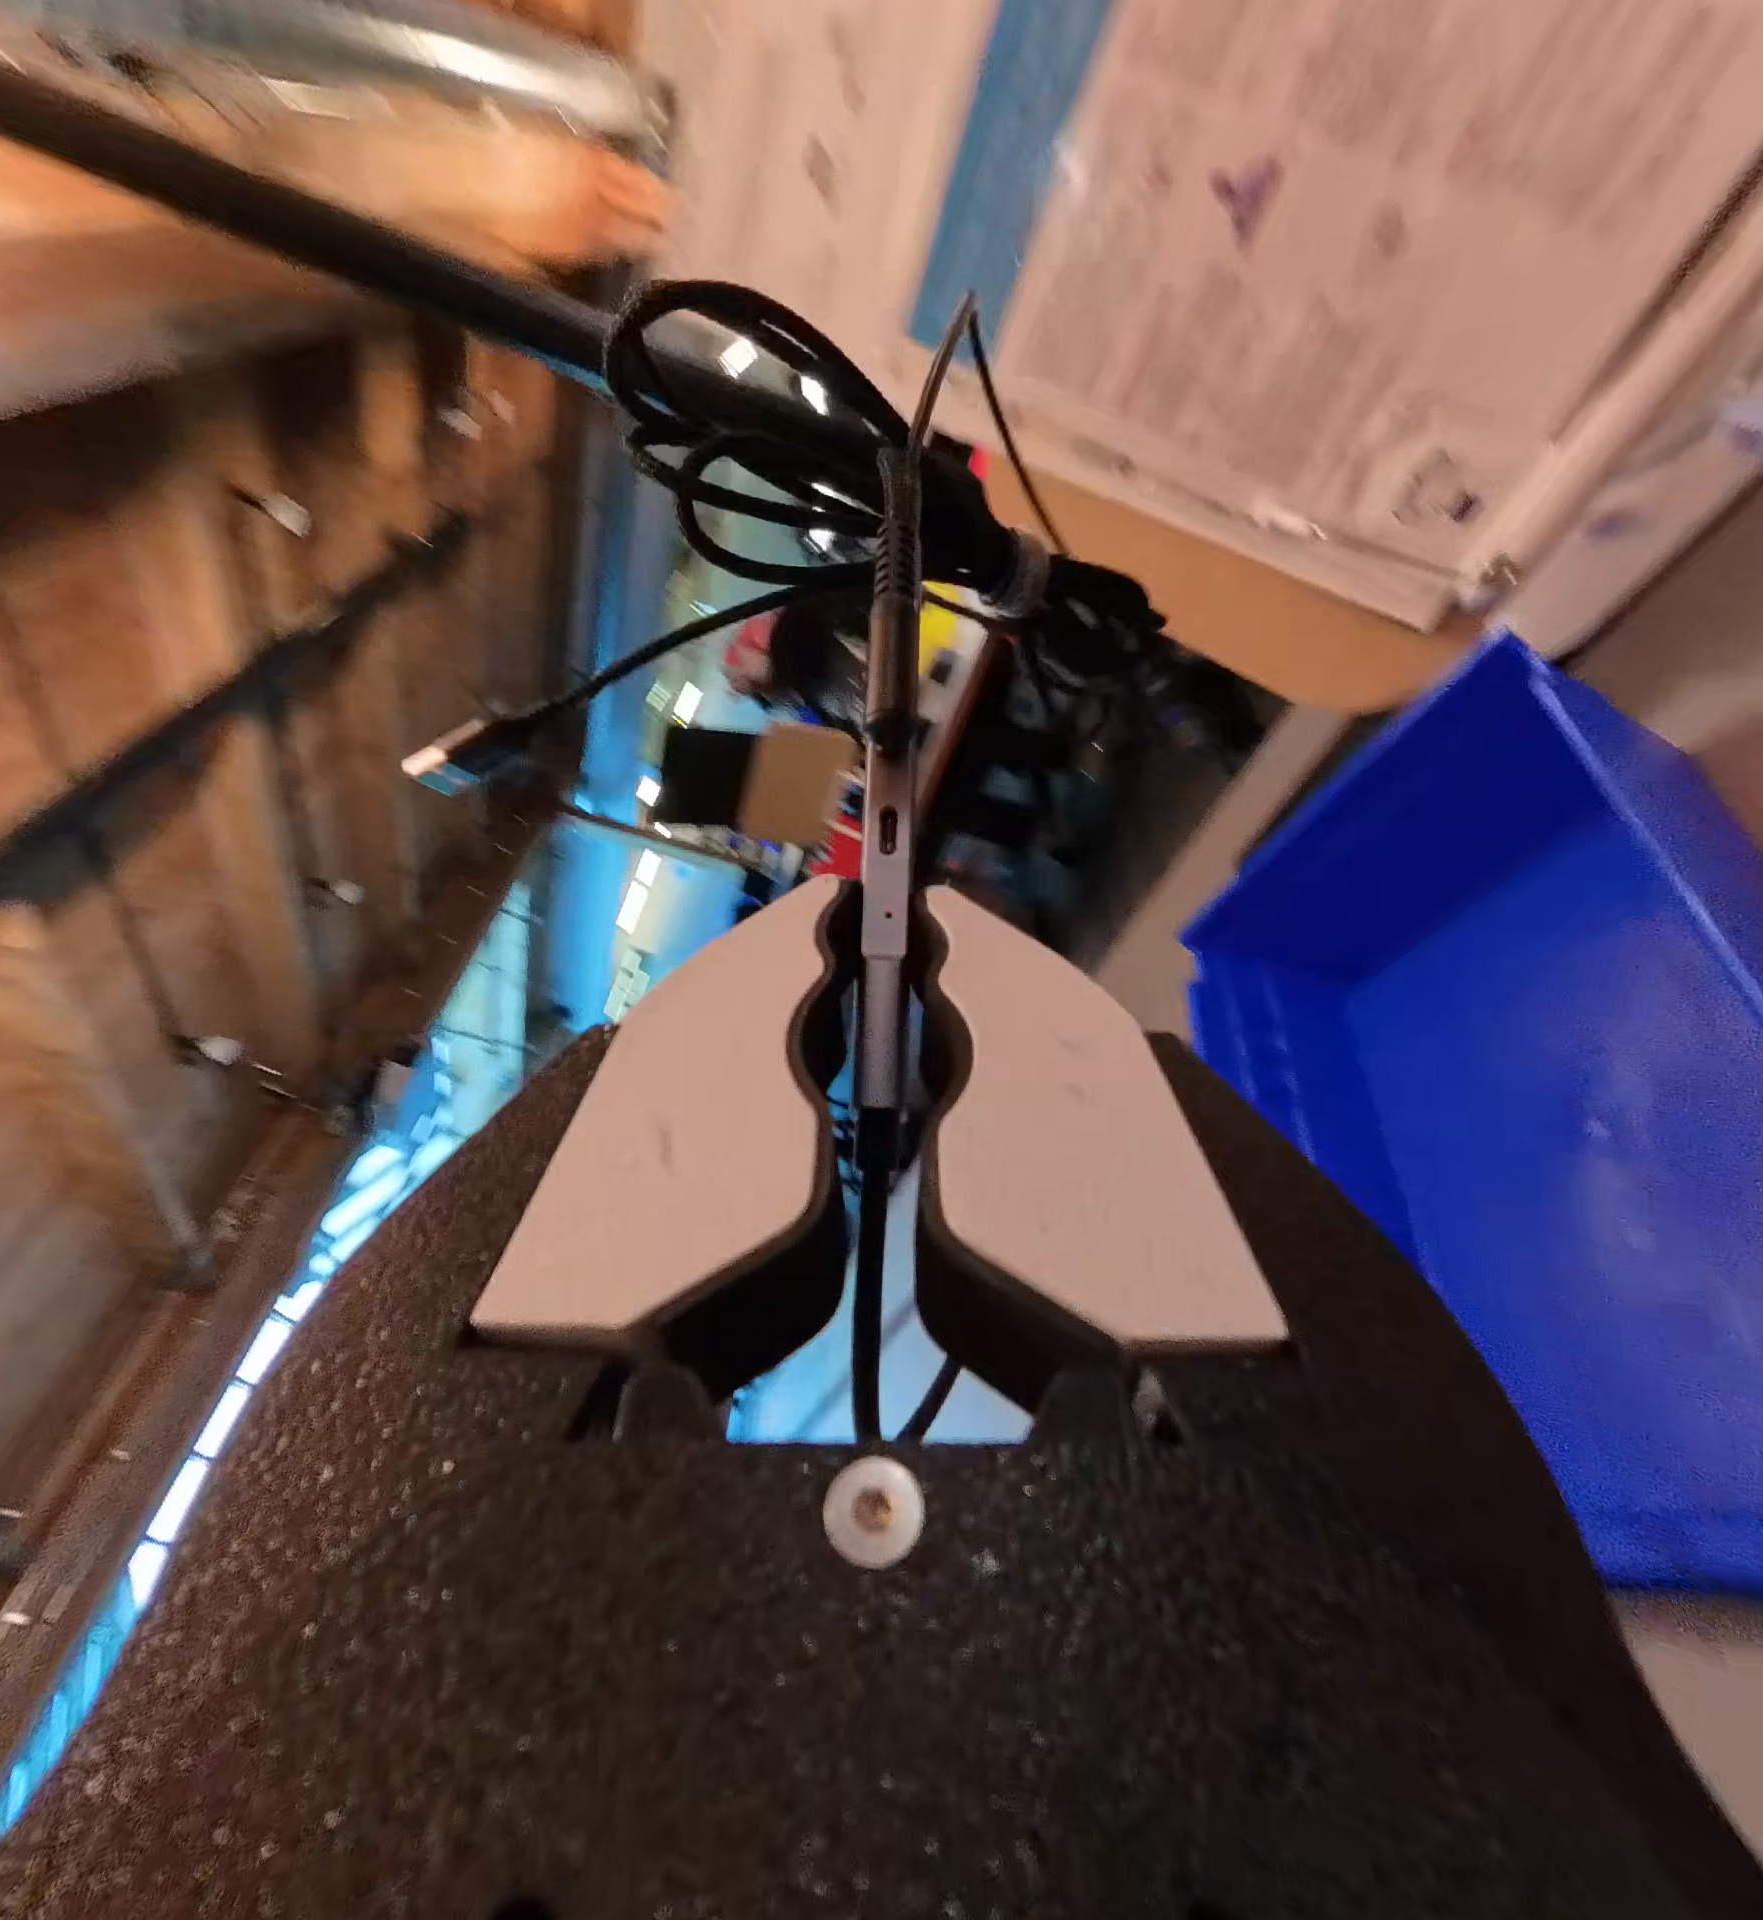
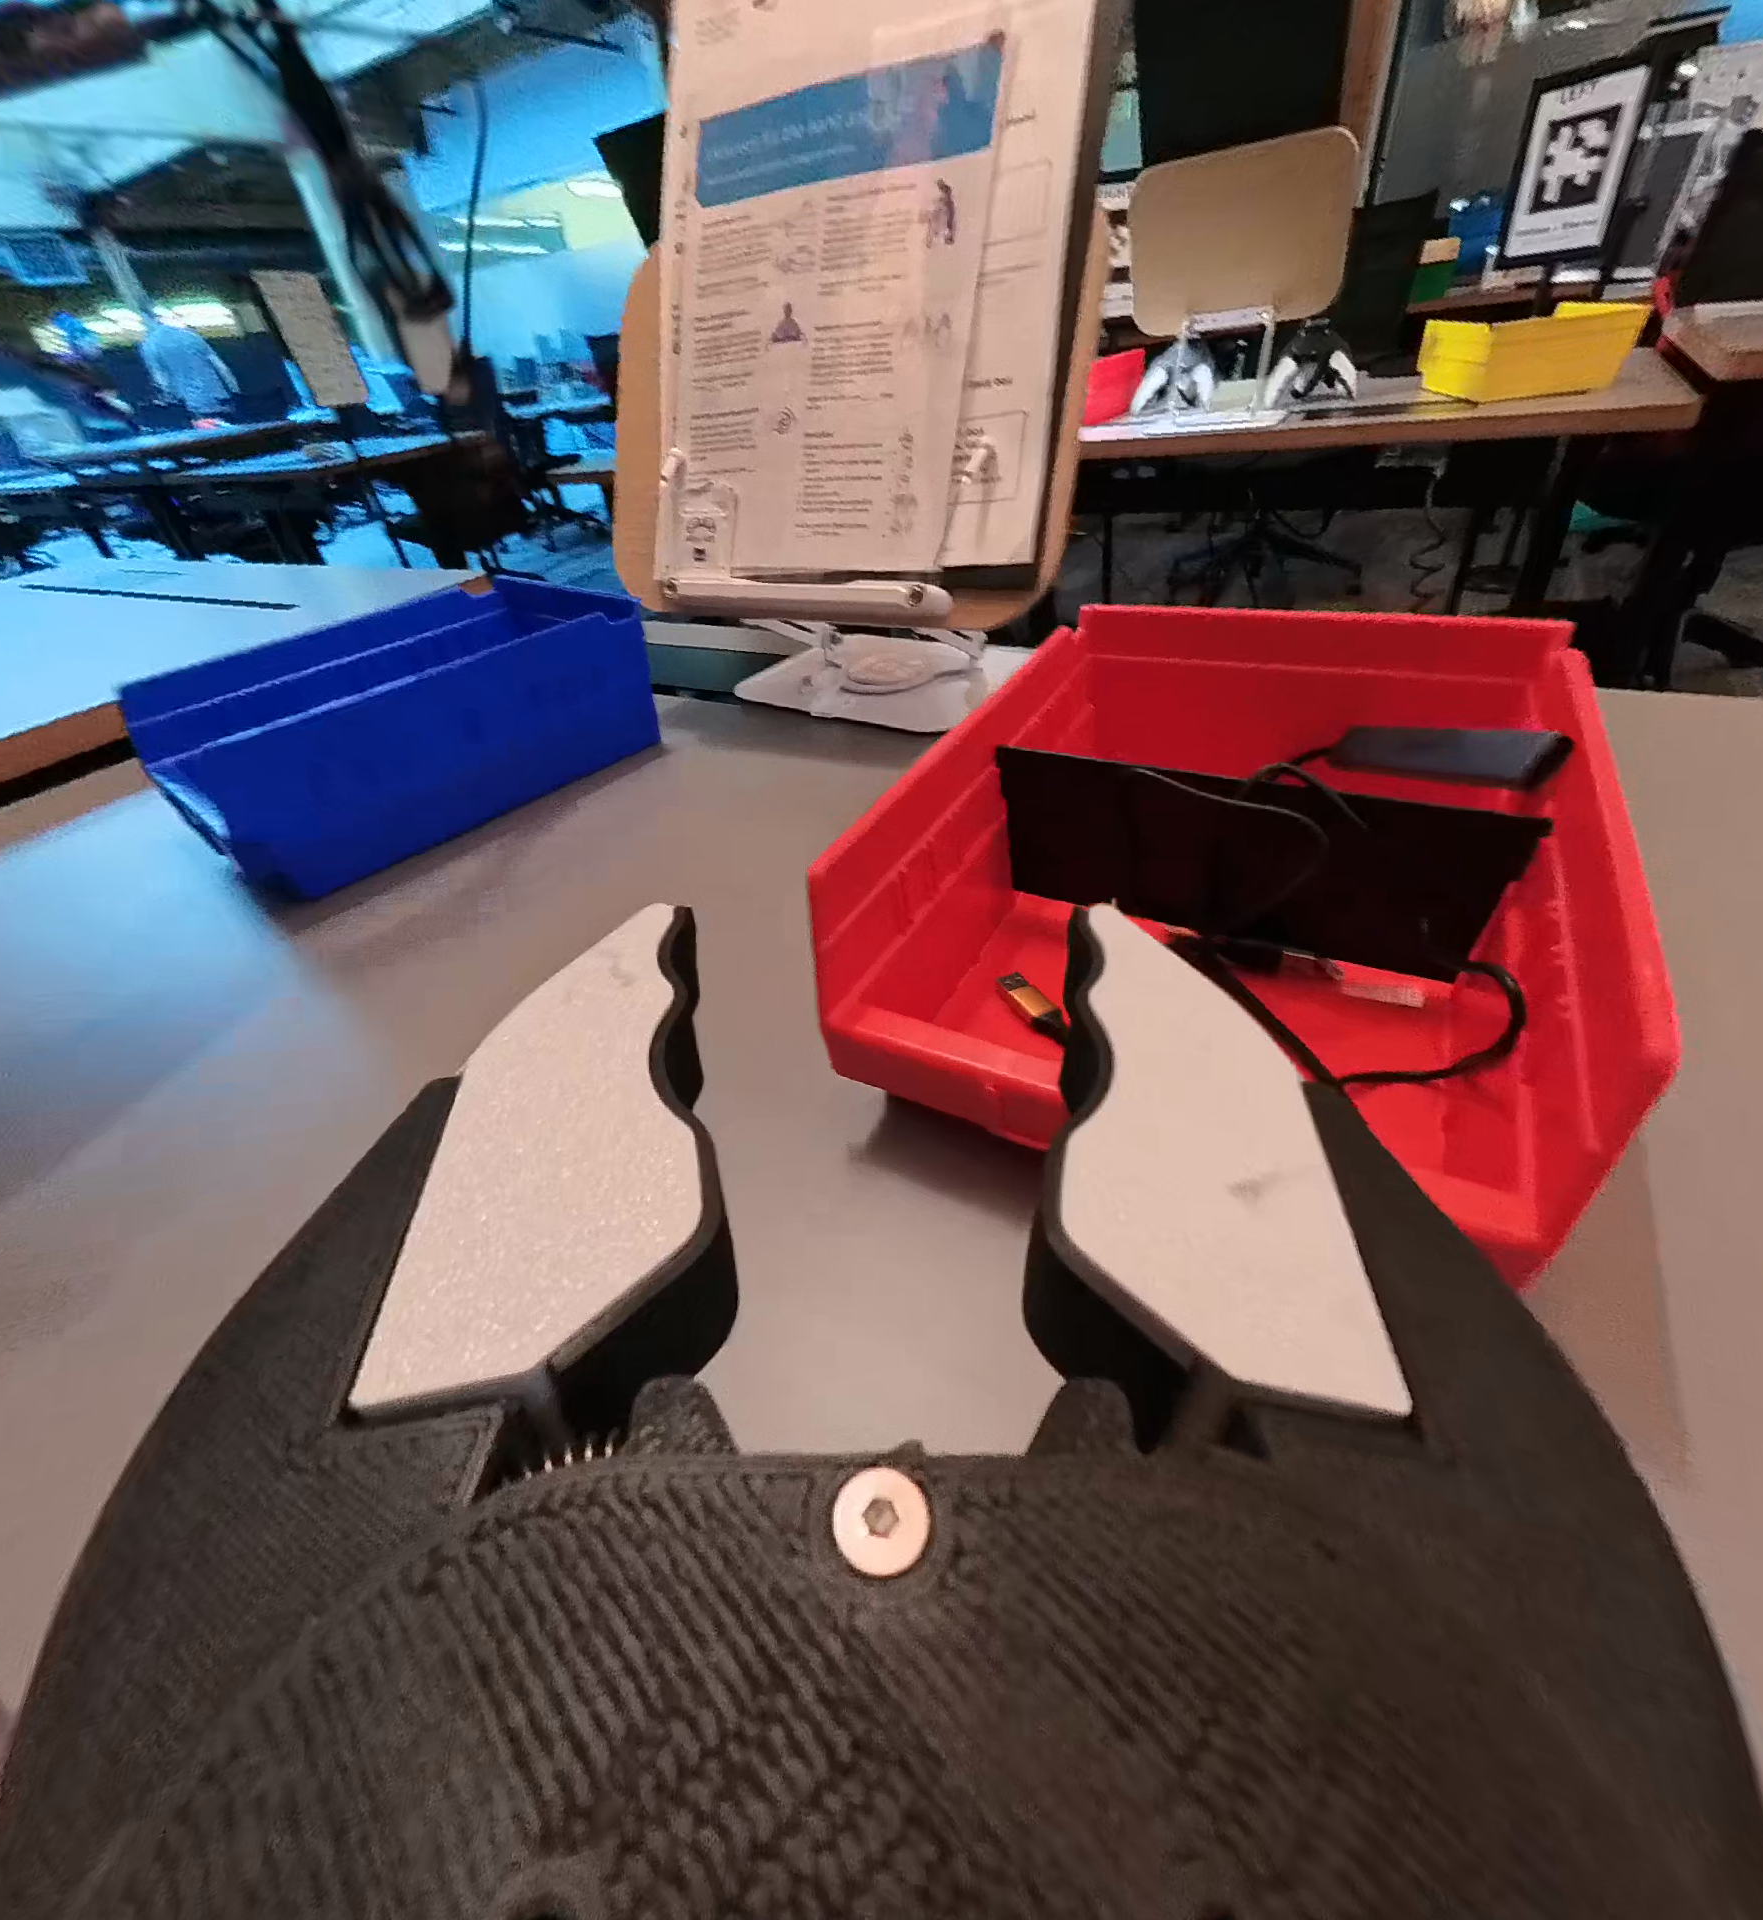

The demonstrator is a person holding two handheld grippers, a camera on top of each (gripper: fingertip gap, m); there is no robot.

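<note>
My left gripper [image 1: 885,914] is shut on a thin grey adapter [image 1: 887,883] seen edge-on. A black coiled cable bundle [image 1: 815,468] hangs from its far end, with a silver plug [image 1: 441,764] dangling to the left. The view is tilted and blurred, held up in the air beside a blue bin [image 1: 1542,1122]. My right gripper [image 2: 882,925] is open and empty above the grey table [image 2: 441,987], just in front of a red bin [image 2: 1583,1039]. The red bin has a black divider [image 2: 1220,852], a dark flat device [image 2: 1448,753], black cables and an orange-tipped plug [image 2: 1024,995].
A blue bin [image 2: 409,727] stands on the table at the left. A stand with printed sheets [image 2: 835,312] stands behind the bins. Farther tables carry a yellow bin [image 2: 1531,348] and other gear. A wooden shelf frame [image 1: 181,623] fills the left wrist view's left side. The tips of one gripper are about 50 cm away from the tips of the other.
</note>
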